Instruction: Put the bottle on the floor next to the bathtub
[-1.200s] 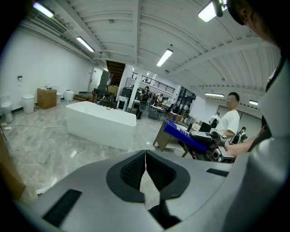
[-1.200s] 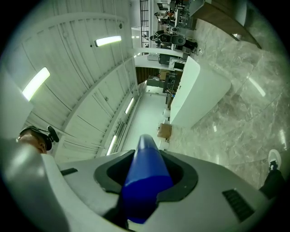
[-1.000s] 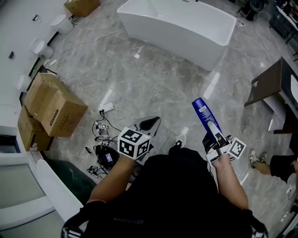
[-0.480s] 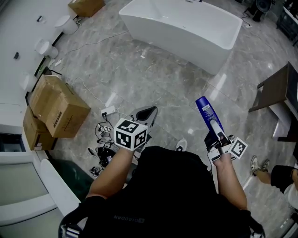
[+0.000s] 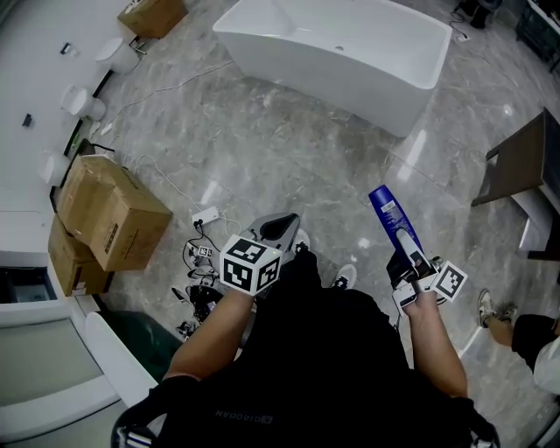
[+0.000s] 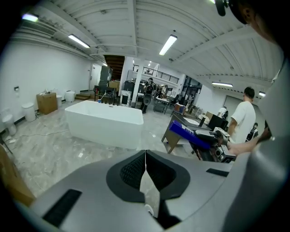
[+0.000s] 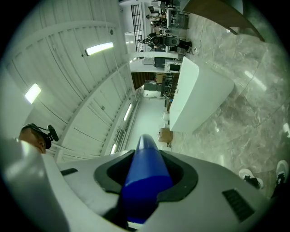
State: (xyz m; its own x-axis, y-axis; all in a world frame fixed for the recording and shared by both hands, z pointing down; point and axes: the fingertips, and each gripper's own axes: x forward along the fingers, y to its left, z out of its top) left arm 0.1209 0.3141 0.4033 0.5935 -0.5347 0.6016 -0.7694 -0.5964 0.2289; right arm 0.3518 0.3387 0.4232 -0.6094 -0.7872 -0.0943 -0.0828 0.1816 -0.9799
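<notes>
A blue bottle [image 5: 389, 220] with a white label sticks up and forward from my right gripper [image 5: 409, 259], which is shut on its lower part. In the right gripper view the bottle [image 7: 144, 176] fills the gap between the jaws. The white bathtub [image 5: 337, 54] stands on the grey marble floor, far ahead; it shows too in the left gripper view, the bathtub [image 6: 104, 123], and in the right gripper view, the bathtub [image 7: 195, 94]. My left gripper [image 5: 278, 231] hangs at waist height, jaws closed together with nothing held. The bottle [image 6: 192, 136] appears at right in the left gripper view.
Cardboard boxes [image 5: 109, 214] stand at the left by the wall, another box [image 5: 154, 13] at top left. A power strip and cables [image 5: 203, 217] lie on the floor near my feet. A dark wooden table [image 5: 521, 162] stands at right. A person's shoe [image 5: 486, 308] shows at right.
The view has shifted slightly; both grippers keep nearly the same pose, the bottle still held upright in the right one. The bathtub sits a little higher in the frame.
</notes>
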